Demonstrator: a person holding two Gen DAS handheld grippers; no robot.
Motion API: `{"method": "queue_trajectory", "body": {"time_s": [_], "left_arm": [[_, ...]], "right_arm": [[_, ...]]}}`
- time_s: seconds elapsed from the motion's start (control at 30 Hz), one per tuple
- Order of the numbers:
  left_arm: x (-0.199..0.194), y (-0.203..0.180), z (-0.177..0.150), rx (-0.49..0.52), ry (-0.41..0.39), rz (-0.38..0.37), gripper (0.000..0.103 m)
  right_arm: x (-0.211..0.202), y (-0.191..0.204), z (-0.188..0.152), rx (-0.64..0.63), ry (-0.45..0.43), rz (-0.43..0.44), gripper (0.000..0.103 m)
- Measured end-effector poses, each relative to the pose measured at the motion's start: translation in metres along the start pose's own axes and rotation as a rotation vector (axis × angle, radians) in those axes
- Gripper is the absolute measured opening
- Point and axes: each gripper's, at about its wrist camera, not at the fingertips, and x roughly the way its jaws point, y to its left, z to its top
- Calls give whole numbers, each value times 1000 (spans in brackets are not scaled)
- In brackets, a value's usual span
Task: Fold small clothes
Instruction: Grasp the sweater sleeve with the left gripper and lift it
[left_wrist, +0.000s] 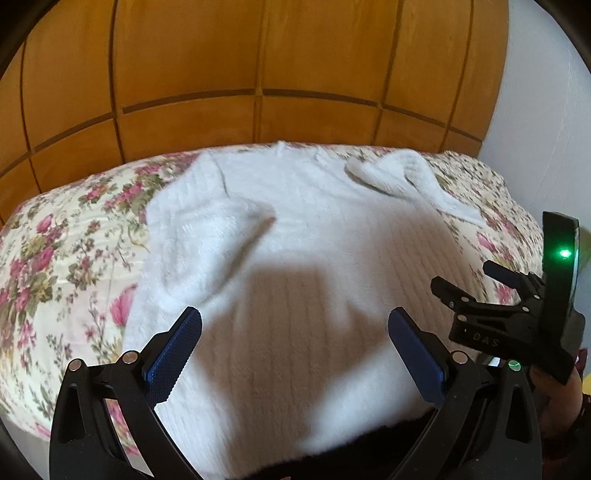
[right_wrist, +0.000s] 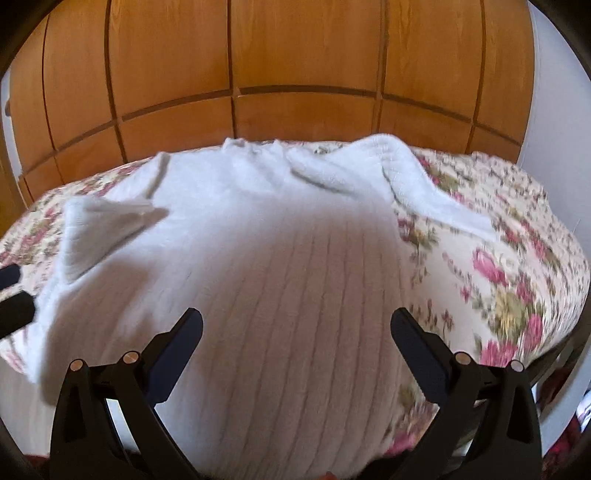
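- The left tongs (left_wrist: 295, 354) hang spread wide with nothing between the blue pads (left_wrist: 173, 358), poised above the near hem of the sweater; being empty and parted, they look ready to take hold of cloth rather than to carry any.
- The right tongs (right_wrist: 295, 354) are likewise parted and empty over the sweater's lower half, near its right edge. In the left view they show at the far right, a green light on their housing, so the two tools sit just beside one another at the near side of the bed.
- The white ribbed sweater (left_wrist: 314, 266) lies flat on the bed (left_wrist: 62, 251), hem towards the tools and collar at the far edge, which suits folding from the hem or the sides.
- Its left sleeve (left_wrist: 207, 236) is already turned in over the body, judging by how it lies across the chest.
- The right sleeve (right_wrist: 406, 177) is bunched near the shoulder with its end trailing out over the floral cover, so I judge it needs laying inwards next.
- Beyond the bed stands a wooden panelled wardrobe (left_wrist: 258, 66).
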Motion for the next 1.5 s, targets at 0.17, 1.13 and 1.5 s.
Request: {"method": "queue_trajectory", "body": {"time_s": [0.17, 1.13, 1.5], "left_arm": [[21, 3, 24, 110, -90, 206, 97], [50, 221, 96, -188, -86, 315, 14], [100, 334, 110, -212, -15, 535, 21]], "right_arm": [[34, -2, 26, -6, -54, -29, 101], [118, -7, 40, 19, 9, -25, 101], [118, -9, 39, 27, 11, -13, 101]]}}
